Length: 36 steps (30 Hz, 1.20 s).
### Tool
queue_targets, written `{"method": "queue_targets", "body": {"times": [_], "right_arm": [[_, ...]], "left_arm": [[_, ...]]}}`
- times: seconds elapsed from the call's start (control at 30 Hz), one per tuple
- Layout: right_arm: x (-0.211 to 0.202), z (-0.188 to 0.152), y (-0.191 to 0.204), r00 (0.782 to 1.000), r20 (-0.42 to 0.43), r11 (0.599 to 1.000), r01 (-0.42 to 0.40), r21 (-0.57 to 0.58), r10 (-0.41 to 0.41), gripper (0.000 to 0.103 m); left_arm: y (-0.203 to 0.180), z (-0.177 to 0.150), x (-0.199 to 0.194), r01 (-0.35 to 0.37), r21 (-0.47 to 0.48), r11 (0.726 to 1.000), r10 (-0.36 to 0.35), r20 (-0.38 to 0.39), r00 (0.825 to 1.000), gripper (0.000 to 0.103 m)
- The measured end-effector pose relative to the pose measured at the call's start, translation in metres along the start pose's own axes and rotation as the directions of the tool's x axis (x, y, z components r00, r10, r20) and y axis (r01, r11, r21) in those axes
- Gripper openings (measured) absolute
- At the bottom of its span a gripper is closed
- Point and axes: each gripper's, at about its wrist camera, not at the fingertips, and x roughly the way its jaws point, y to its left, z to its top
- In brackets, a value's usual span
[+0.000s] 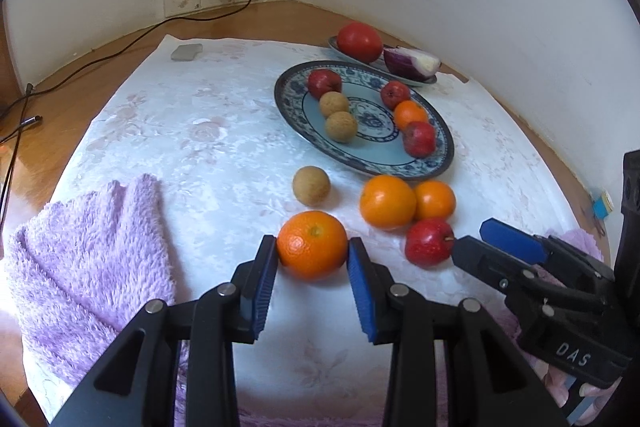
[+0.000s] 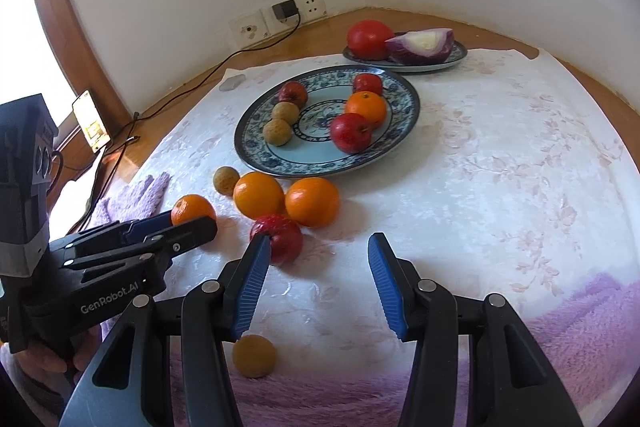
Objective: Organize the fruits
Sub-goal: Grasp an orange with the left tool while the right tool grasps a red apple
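Left gripper (image 1: 312, 255): pads closed on orange (image 1: 312, 245) on bench cloth, 7 o'clock of fruit plate (image 1: 440, 163); round peel may squirt free; right gripper (image 2: 316, 247) empty, agape, may nudge apple (image 2: 278, 238).

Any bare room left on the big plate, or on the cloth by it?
Big plate: front rim and centre free. Cloth right of it bare. Crowded ahead of the plate: oranges, apple, left tongs on an orange.
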Motion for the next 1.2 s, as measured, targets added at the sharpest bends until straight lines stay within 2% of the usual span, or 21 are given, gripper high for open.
{"method": "queue_targets", "body": {"times": [0.83, 1.0, 1.2], "right_arm": [[0.02, 0.0, 0.019, 0.999, -0.044, 0.999, -0.023, -0.029, 0.022, 0.052], [0.021, 0.001, 0.019, 0.999, -0.043, 0.999, -0.026, -0.024, 0.025, 0.047], [0.024, 0.002, 0.02, 0.998, -0.046, 0.999, -0.038, -0.026, 0.037, 0.034]], "left_arm": [[0.003, -0.002, 0.0, 0.021, 0.0, 1.0, -0.021, 0.015, 1.0, 0.037], [0.003, -0.002, 0.0, 0.021, 0.0, 1.0, -0.021, 0.015, 1.0, 0.037], [0.003, -0.002, 0.0, 0.021, -0.001, 1.0, -0.021, 0.014, 1.0, 0.037]]}}
